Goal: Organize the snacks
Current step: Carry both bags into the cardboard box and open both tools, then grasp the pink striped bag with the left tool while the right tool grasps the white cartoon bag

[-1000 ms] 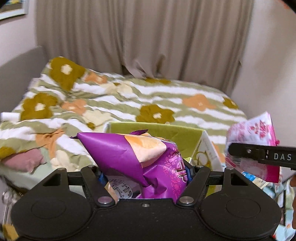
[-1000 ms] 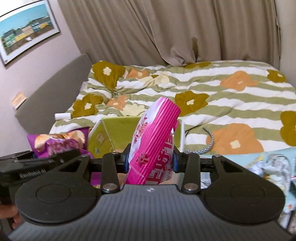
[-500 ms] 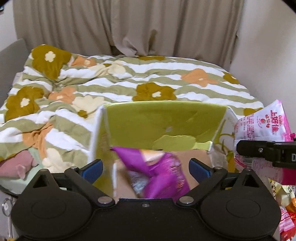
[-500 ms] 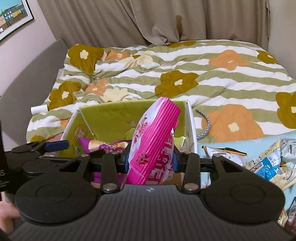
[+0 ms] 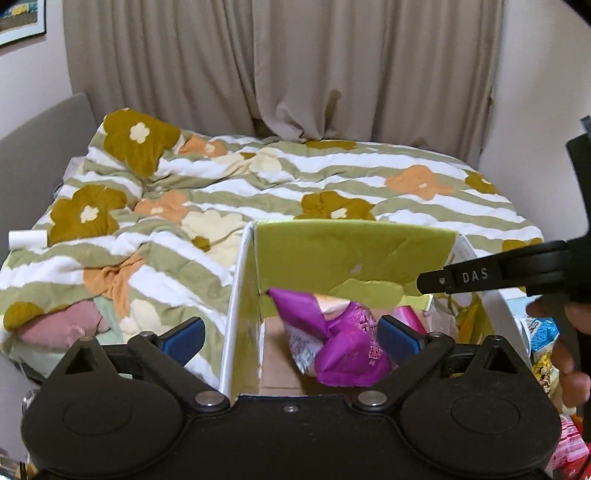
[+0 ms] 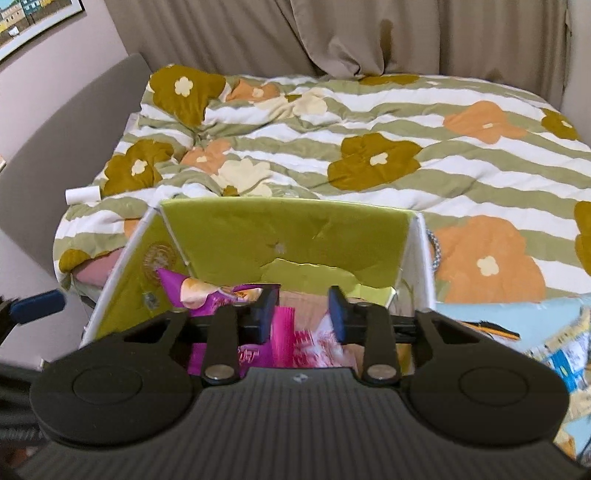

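Both grippers hang over the box [image 6: 288,236], a green-lined carton at the bed's near edge. Right gripper [image 6: 303,314]: fingers spread apart, nothing between them, pink bag [image 6: 295,345] below inside the box, blurred, probably dropping or just landed. Left gripper [image 5: 291,334]: fingers wide apart, also released, straddling the box's left wall; purple bag [image 5: 332,339] lies inside on the cardboard floor, leaning toward the left side.

Judgement: release step, both snacks delivered. To finish it well, lift each gripper straight up with fingers kept apart so no pad snags a foil edge and drags a bag out. The left one should clear that wall first, since one finger [image 5: 183,338] sits outside the box and one inside. Then swing right toward the loose packets [image 6: 561,362] on the light blue surface.

Views differ. Right wrist view shows both bags side by side, purple to the left of pink, plus the whole box interior, a cord [image 6: 436,251] by the right wall and the packet pile. Left wrist view hides most of the pink bag behind its own finger, but shows the right gripper's black arm crossing over the box and the person's fingers on it, which the right view cannot show.

Farther back: flowered duvet [image 6: 369,147], small white roll [image 5: 27,238] at its left edge, grey headboard [image 5: 37,140], beige curtain [image 5: 295,66], a framed picture [image 6: 37,22] top left.
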{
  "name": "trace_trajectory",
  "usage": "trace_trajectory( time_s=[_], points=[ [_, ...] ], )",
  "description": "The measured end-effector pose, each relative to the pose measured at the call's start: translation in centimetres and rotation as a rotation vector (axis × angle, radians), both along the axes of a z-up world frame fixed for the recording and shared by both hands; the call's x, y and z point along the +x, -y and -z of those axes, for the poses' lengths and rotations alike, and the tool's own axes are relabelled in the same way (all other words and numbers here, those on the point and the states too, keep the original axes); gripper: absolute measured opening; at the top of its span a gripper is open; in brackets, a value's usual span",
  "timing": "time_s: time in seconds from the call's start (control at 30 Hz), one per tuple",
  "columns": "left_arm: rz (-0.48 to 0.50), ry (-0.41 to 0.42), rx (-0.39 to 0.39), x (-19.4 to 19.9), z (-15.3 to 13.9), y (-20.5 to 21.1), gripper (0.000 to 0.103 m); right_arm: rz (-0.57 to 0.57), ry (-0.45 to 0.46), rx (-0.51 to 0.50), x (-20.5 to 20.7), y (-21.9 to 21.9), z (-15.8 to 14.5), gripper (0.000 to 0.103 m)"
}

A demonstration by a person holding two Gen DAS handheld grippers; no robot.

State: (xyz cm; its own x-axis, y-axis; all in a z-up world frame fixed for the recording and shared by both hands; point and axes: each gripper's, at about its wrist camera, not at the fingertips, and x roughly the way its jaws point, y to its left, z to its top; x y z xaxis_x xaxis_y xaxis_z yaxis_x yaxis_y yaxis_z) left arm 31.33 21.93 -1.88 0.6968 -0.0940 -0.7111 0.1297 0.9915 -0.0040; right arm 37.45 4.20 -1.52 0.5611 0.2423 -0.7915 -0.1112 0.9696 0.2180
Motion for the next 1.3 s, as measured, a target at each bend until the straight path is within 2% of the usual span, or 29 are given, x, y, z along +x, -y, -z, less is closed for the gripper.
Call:
trace_trajectory(
  time_s=[0.1, 0.13, 0.17, 0.2, 0.23, 0.27, 0.37, 0.67, 0.83, 0.93, 1.13, 1.3],
  points=[
    [-0.023, -0.001, -0.004, -0.5, 0.2, -0.3, 0.101, -0.011, -0.023, -0.001, 0.5, 0.0, 0.6, 0.046],
    [-0.028, -0.002, -0.005, -0.6, 0.2, -0.4, 0.101, -0.012, -0.019, 0.015, 0.4, 0.1, 0.5, 0.052],
    [-0.032, -0.004, -0.006, -0.6, 0.2, -0.4, 0.101, -0.011, -0.013, 0.041, 0.1, 0.3, 0.5, 0.067],
    [-0.035, -0.005, -0.006, -0.7, 0.2, -0.4, 0.101, -0.015, -0.017, 0.054, 0.1, 0.4, 0.4, 0.076],
    [-0.038, -0.004, -0.007, -0.7, 0.2, -0.4, 0.101, -0.021, -0.022, 0.057, 0.0, 0.4, 0.4, 0.090],
    [-0.040, -0.001, -0.008, -0.8, 0.1, -0.4, 0.101, -0.021, -0.018, 0.055, -0.2, 0.4, 0.3, 0.095],
    [-0.043, 0.016, -0.017, -1.1, -0.5, -0.5, 0.101, -0.018, 0.014, 0.055, -0.7, 0.4, -0.3, 0.103],
    [-0.019, 0.099, -0.010, -3.3, -2.5, 0.0, 0.101, -0.009, 0.108, 0.057, -3.4, 0.8, -3.3, 0.103],
    [0.025, 0.169, 0.009, -4.6, -3.8, 0.7, 0.101, 0.032, 0.182, 0.026, -6.3, 1.6, -5.5, 0.103],
    [0.064, 0.198, 0.006, -5.4, -4.2, 1.3, 0.102, 0.063, 0.187, -0.005, -8.1, 2.2, -6.7, 0.103],
    [0.143, 0.186, -0.028, -6.9, -4.7, 3.3, 0.102, 0.172, 0.198, -0.028, -12.4, 5.6, -8.8, 0.103],
    [0.228, 0.151, -0.103, -8.2, -4.6, 5.8, 0.102, 0.254, 0.221, -0.037, -16.3, 9.6, -10.1, 0.103]
  ],
)
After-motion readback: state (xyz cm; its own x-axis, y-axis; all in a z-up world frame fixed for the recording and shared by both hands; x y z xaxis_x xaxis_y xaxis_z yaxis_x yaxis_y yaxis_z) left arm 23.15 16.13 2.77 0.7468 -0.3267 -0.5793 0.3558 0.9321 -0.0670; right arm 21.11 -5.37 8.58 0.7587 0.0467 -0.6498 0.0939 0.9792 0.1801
